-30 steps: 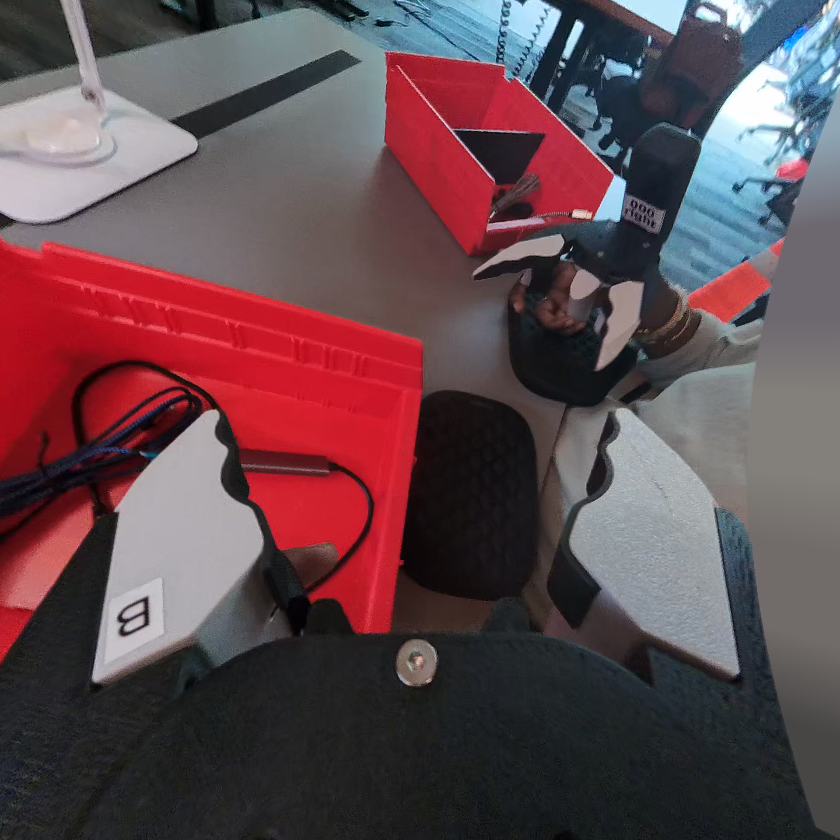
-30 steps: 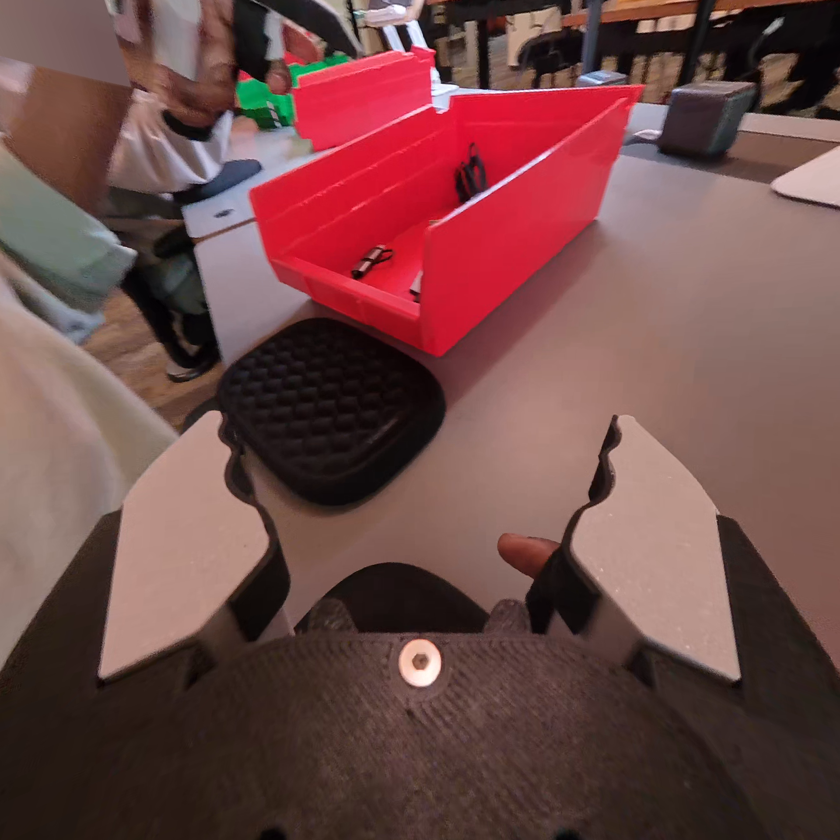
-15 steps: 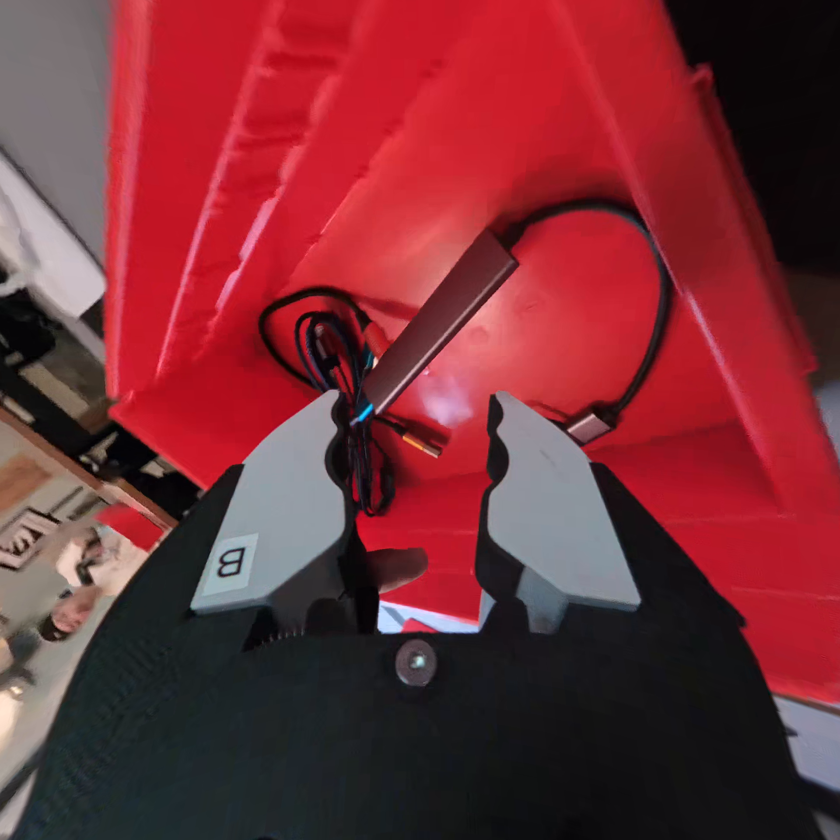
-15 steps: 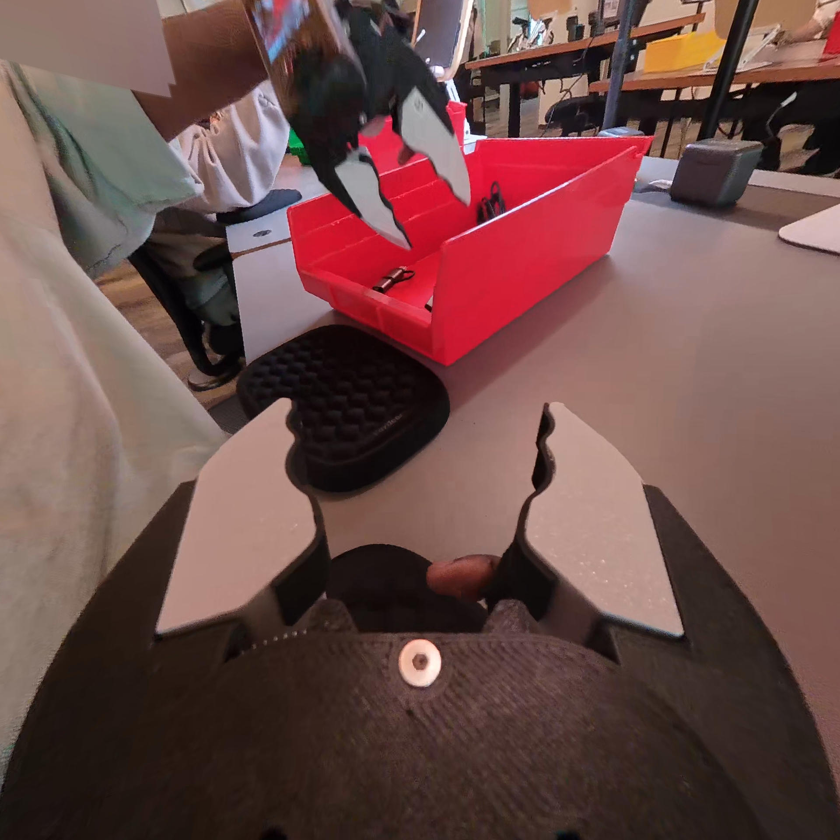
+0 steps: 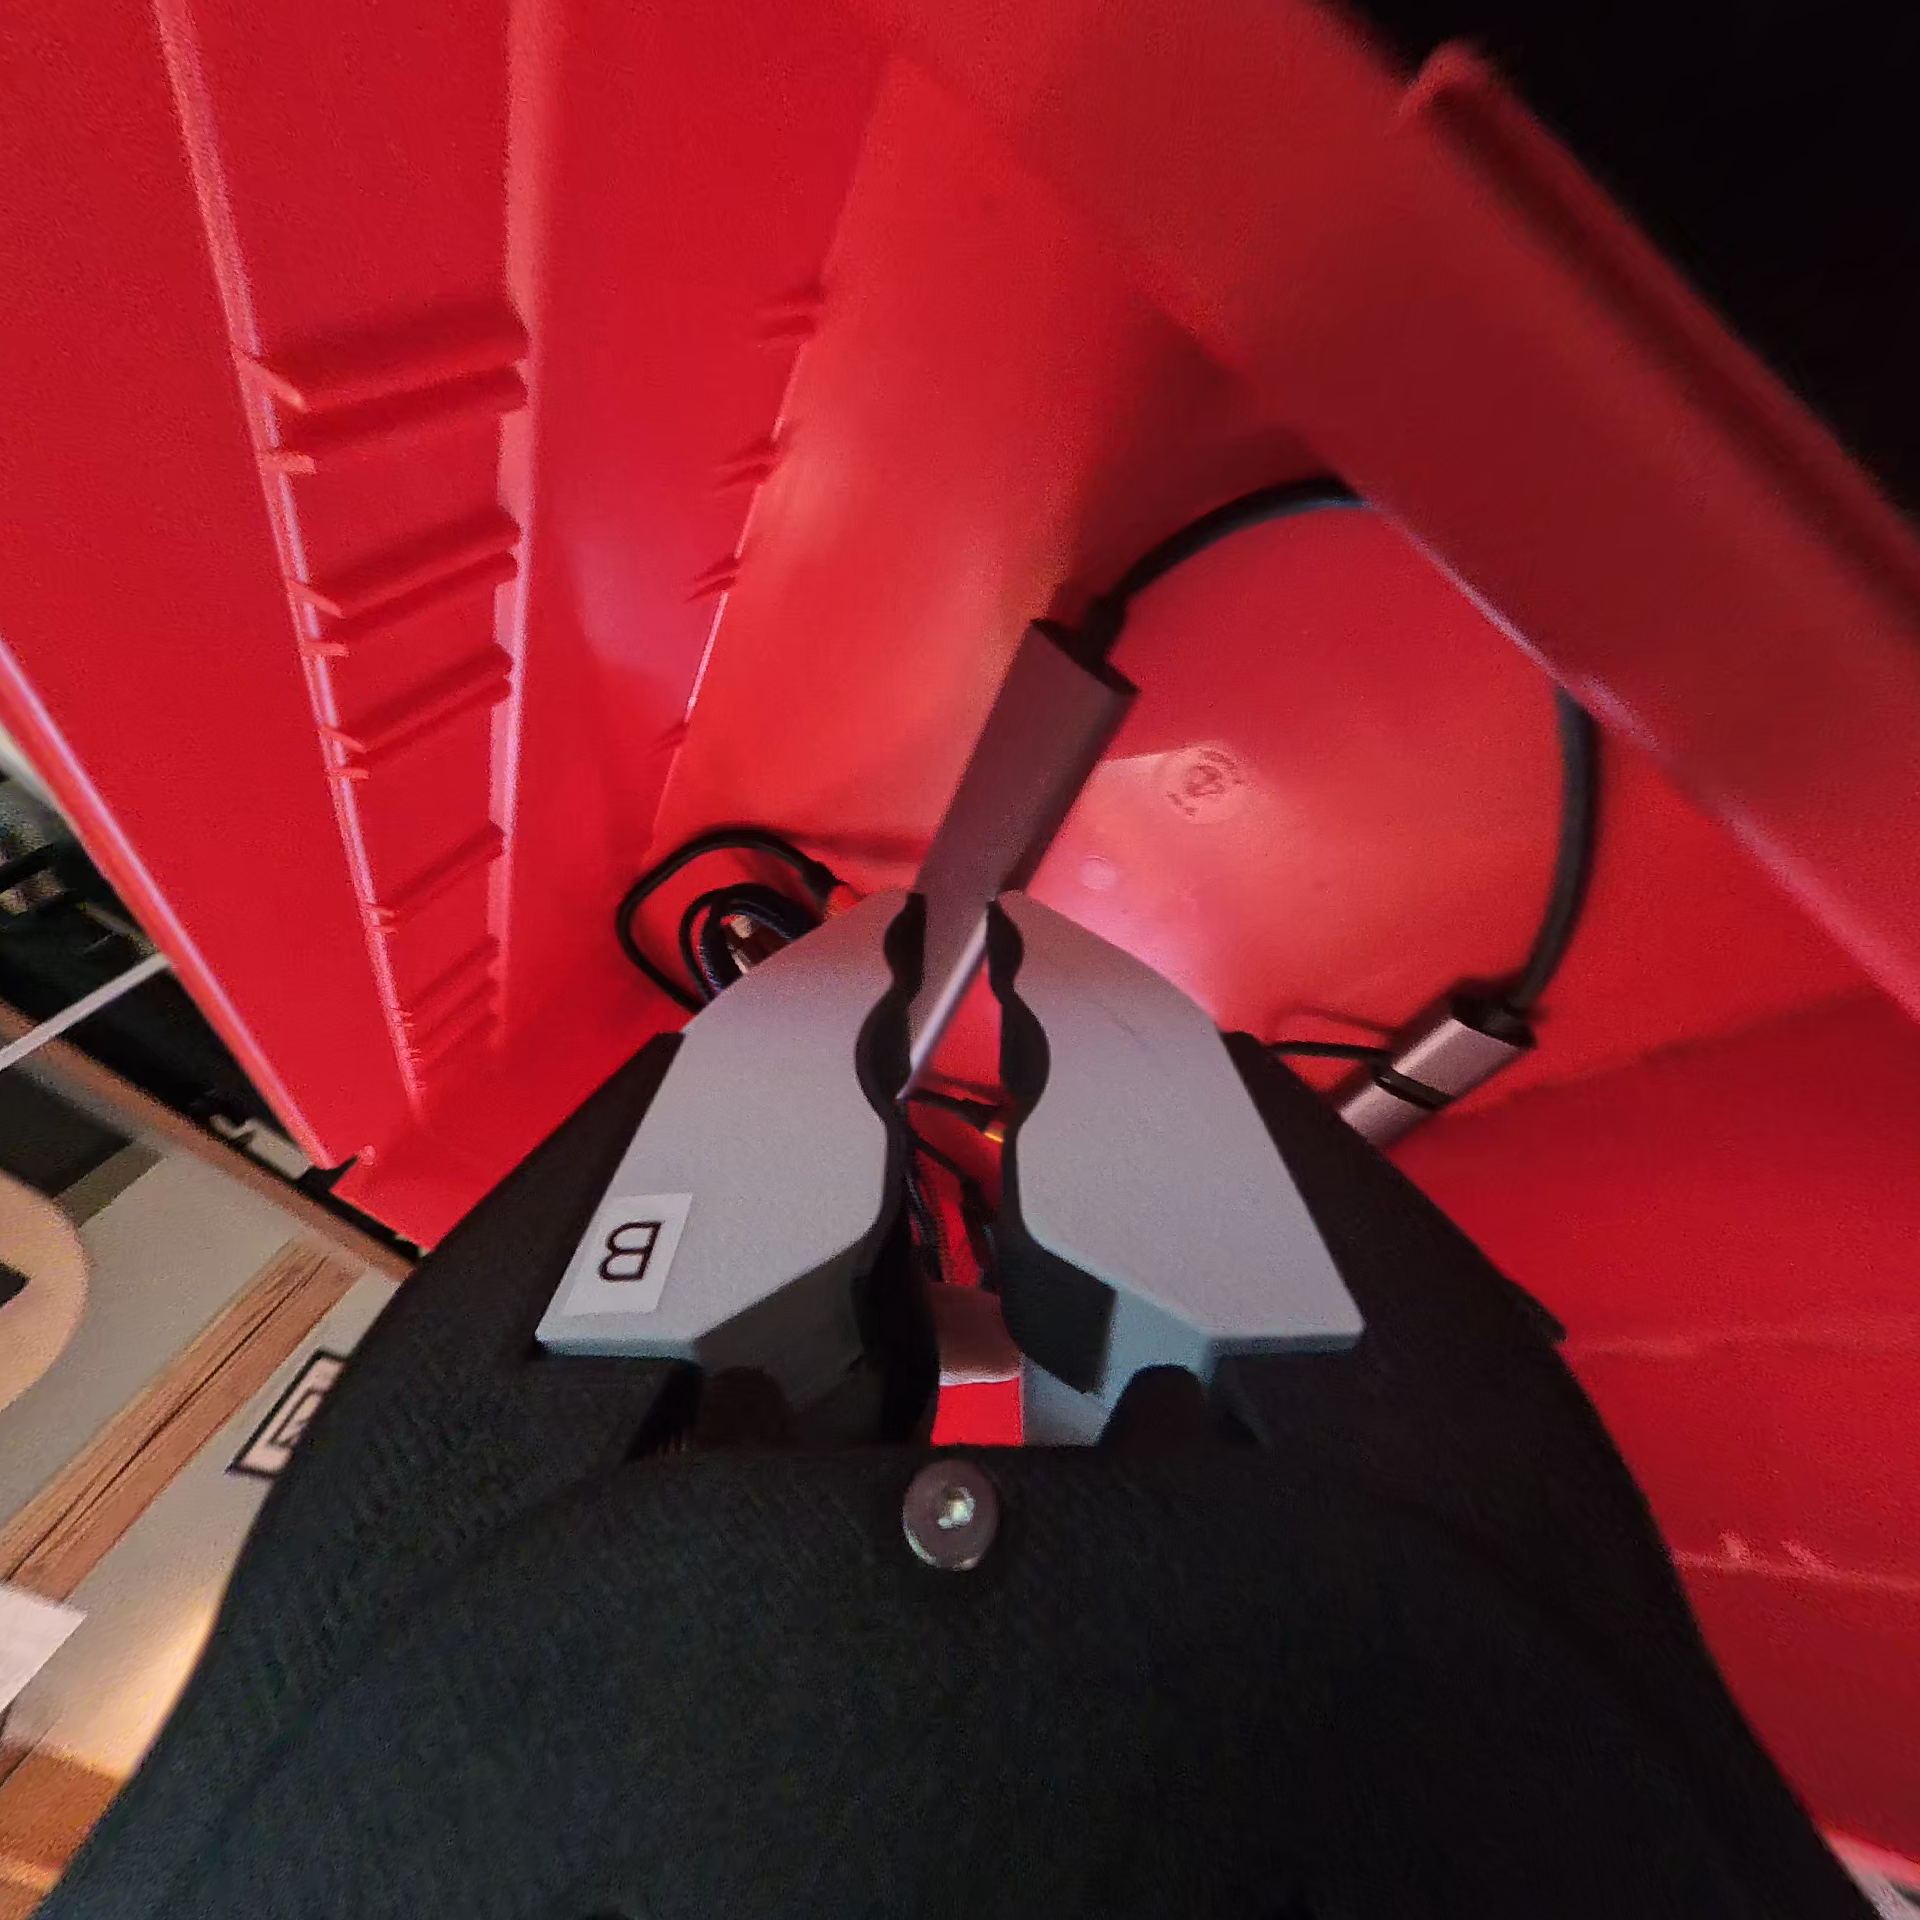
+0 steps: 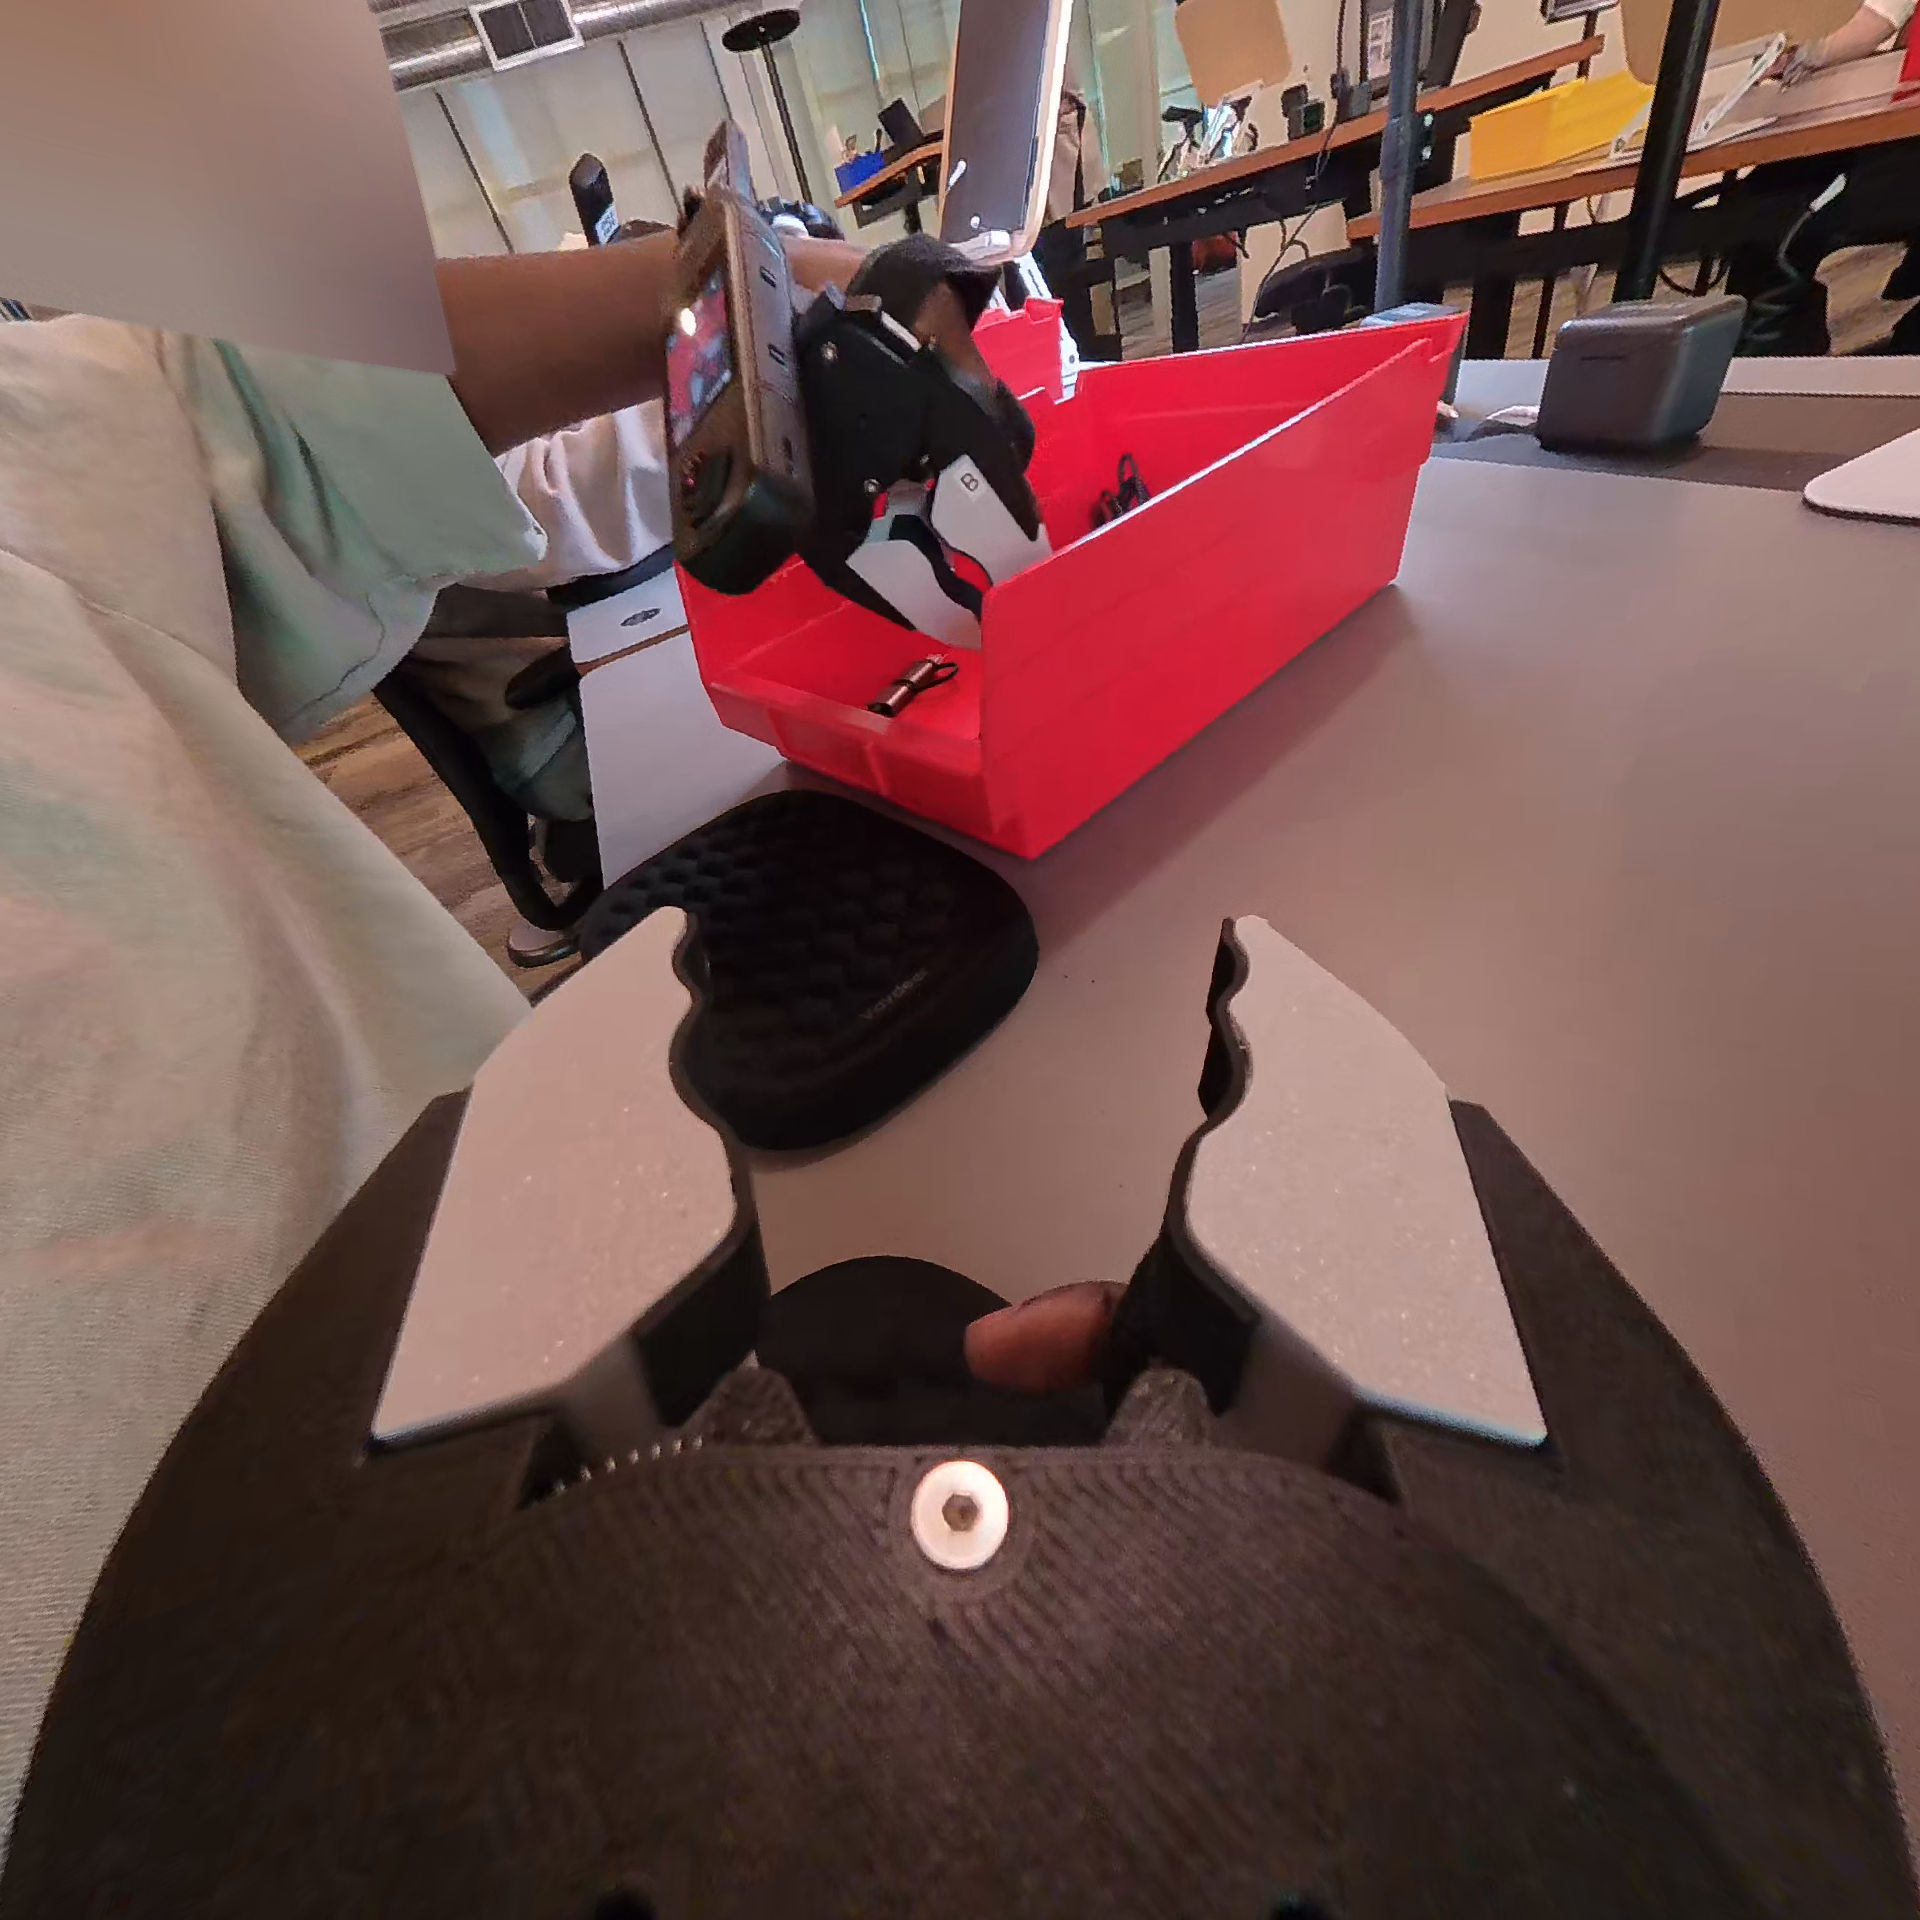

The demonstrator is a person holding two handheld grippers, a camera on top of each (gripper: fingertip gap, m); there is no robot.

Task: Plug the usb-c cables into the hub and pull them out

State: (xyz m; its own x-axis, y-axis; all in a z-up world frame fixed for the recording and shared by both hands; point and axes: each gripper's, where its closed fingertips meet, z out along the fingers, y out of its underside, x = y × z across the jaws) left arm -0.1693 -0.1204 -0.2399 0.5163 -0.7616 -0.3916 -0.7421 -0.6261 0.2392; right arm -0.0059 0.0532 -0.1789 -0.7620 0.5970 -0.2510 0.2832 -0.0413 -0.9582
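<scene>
In the left wrist view my left gripper [image 5: 951,914] reaches down into the red bin [image 5: 623,416]. Its jaws are closed on the near end of the slim grey hub [image 5: 1029,769]. The hub's black cable [image 5: 1574,831] loops right to its metal plug [image 5: 1423,1070] on the bin floor. A bundle of usb-c cables [image 5: 717,925] lies just left of the fingers, partly hidden. In the right wrist view my right gripper [image 6: 961,956] is open and empty, low over the grey table. The left gripper [image 6: 935,592] shows there, tilted into the bin [image 6: 1195,644].
A black honeycomb pad [image 6: 831,977] lies between my right gripper and the bin. A grey box [image 6: 1642,364] and a white base [image 6: 1870,478] sit at the table's far right. The person's pale sleeve [image 6: 156,935] fills the left. Spacing between my two grippers at the tips: around 25 centimetres.
My left gripper swung from over the table down into the bin and closed on the hub's end. My right gripper rose slightly and stayed open.
</scene>
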